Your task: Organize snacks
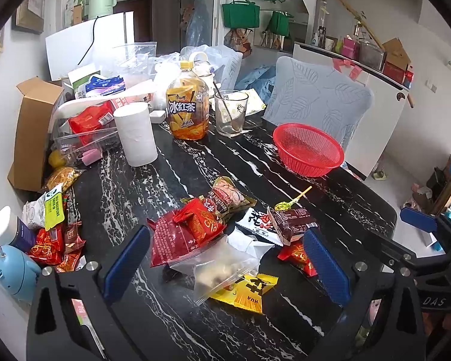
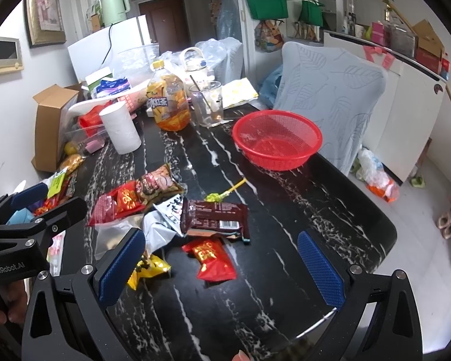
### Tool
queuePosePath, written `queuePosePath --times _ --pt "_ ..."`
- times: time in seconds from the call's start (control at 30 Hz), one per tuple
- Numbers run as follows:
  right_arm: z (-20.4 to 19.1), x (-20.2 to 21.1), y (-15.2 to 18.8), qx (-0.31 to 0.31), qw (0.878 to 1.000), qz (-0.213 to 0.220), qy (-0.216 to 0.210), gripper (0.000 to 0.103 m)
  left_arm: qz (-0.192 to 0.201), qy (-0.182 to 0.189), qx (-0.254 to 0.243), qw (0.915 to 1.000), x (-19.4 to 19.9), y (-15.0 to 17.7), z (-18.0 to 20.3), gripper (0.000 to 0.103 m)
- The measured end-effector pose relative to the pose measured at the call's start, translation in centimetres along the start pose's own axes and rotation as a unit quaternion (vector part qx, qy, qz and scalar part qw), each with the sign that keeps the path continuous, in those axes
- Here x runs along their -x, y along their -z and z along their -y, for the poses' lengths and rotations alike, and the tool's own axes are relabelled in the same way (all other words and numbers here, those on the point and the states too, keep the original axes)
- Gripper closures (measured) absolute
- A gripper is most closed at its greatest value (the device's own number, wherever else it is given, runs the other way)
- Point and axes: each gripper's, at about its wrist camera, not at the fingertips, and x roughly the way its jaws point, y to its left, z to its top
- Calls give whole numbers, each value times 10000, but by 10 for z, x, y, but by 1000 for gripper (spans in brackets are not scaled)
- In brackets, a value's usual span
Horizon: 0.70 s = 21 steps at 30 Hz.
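red basket [image 2: 277,143] beyond scattered snack packets [image 2: 215,218], tea bottle [image 2: 168,105] behind

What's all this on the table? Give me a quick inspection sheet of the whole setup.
Surface: black marble table, crowded along its left and far sides.
Job's things: snack packets piled near the middle; lollipop beside them; red basket holds nothing.
Clutter: iced tea bottle, glass cup, paper roll, cardboard box.
Grippers: left gripper and right gripper both open, holding nothing.
Cables: black cable down the white fridge.
Surroundings: covered chair, green bags hanging.
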Motion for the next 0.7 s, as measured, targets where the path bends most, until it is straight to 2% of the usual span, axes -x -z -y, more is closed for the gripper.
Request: queuePosePath --times 0.7 --pt "4 6 2 -31 10000 31 -4 0 9 36 -64 10000 3 1 8 0"
